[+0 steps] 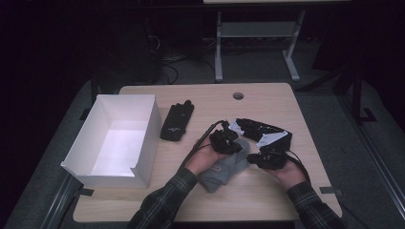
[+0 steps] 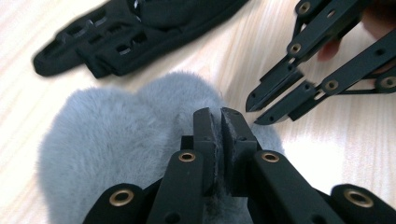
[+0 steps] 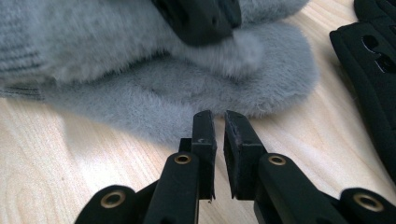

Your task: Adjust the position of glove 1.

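A: The high view?
B: Above the near edge, looking forward and down on the worktop (image 1: pixel 267 195).
A: The tool views?
B: Close, low over it; all share the grey sock (image 1: pixel 224 169) (image 2: pixel 107 140) (image 3: pixel 154 88).

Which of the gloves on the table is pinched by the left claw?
The grey fluffy glove: the left claw is shut on its fur. The black glove lies apart, beside the white box, with no claw on it.

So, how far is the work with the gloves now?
Early stage. The white box holds nothing yet. The left gripper is pinching the fluffy grey glove, which lies on the table; the right gripper is shut beside it, gripping nothing. The black gloves lie untouched. Probably all go into the box.
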Demonstrator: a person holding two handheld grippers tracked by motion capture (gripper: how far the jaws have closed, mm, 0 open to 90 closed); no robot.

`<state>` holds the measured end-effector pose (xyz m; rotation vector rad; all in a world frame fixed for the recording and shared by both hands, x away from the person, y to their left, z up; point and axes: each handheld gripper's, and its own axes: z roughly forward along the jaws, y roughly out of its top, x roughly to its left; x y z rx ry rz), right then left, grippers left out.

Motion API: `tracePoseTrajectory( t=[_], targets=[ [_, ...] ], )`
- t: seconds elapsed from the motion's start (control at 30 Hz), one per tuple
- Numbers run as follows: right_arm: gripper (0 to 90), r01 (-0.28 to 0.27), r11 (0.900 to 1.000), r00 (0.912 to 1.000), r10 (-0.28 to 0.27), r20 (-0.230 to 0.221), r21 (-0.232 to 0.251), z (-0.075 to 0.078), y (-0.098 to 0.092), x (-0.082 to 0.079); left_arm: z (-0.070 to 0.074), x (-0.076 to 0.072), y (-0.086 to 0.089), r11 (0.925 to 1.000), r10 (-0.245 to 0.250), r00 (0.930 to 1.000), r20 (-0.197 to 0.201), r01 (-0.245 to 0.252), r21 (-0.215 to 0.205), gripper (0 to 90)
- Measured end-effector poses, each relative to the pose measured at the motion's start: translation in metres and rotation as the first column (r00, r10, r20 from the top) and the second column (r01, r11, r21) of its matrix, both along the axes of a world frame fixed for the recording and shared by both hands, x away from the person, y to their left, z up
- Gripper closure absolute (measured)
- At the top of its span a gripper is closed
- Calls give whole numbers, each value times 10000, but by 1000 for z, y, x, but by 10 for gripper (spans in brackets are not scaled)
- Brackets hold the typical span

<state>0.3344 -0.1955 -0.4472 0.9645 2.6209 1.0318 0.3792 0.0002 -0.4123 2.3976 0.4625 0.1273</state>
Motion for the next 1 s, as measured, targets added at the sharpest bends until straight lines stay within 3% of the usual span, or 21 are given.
tracePoseTrajectory(
  t=[0.03, 0.1, 0.13, 0.3, 0.5, 0.6, 0.77, 0.83, 1.0],
  targets=[
    [822, -19, 10000, 10000, 19, -6, 1, 0, 0, 0, 3, -2, 1, 9997, 74, 10000, 43, -73, -242, 855],
    [823, -58, 10000, 10000, 59, -50, 42, -1, 2, 0, 12, -3, 6, 9994, -169, 9995, 264, 177, -306, 856],
    [823, -118, 9999, 9999, 118, -66, 46, -2, 3, -1, 16, -5, 8, 9986, -113, 9997, 195, 123, -507, 856],
    [827, -373, 9991, 9991, 370, -192, -181, -6, 10, -1, 32, -15, 21, 9917, -856, 9963, 110, 863, -952, 856],
    [833, -137, 9997, 9994, 131, -327, -179, -8, 5, 3, 38, -31, 26, 9859, -1300, 9911, 285, 1323, -1026, 855],
    [833, -110, 9997, 9993, 103, -366, -195, -9, 5, 3, 32, -31, 26, 9815, -1520, 9884, -12, 1508, -1182, 853],
    [829, -45, 9999, 9995, 42, -310, -110, -8, 1, 4, 15, -32, 23, 9834, -1411, 9899, -141, 1385, -1168, 778],
    [803, 129, 9999, 9995, -131, -270, -73, -5, -4, 5, 18, -33, 26, 9831, -1244, 9922, -54, 1225, -1361, 681],
    [710, 537, 9983, 9985, -534, -119, 247, 7, -15, 10, 34, -37, 50, 9809, -668, 9974, 257, 703, -1814, 605]
  ],
)
